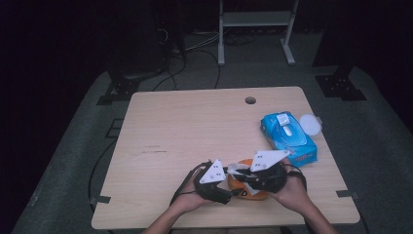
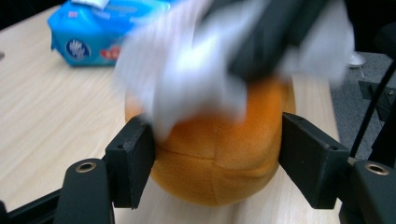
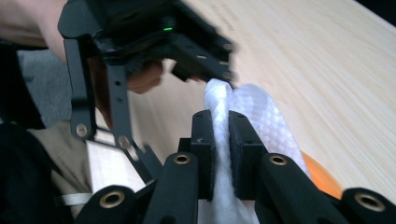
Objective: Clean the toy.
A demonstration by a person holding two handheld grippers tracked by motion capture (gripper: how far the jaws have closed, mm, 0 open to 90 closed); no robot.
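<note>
An orange plush ball (image 1: 238, 189) rests on the wooden table (image 1: 185, 126) near its front edge. My left gripper (image 1: 233, 191) comes at it from the left. In the left gripper view both black pads (image 2: 133, 158) sit against the ball's (image 2: 210, 172) sides, so the left gripper (image 2: 215, 154) is shut on it. My right gripper (image 3: 222, 140) is shut on a white wet wipe (image 3: 261, 116), which it holds down on top of the ball (image 3: 317, 175). From the left gripper view that wipe (image 2: 187, 79) is a blur across the ball's top.
A blue pack of wet wipes (image 1: 287, 136) lies at the right of the table, its white lid (image 1: 310, 123) flipped open beside it. A cable hole (image 1: 250, 100) sits near the far edge. A white stand (image 1: 255, 19) is on the floor beyond.
</note>
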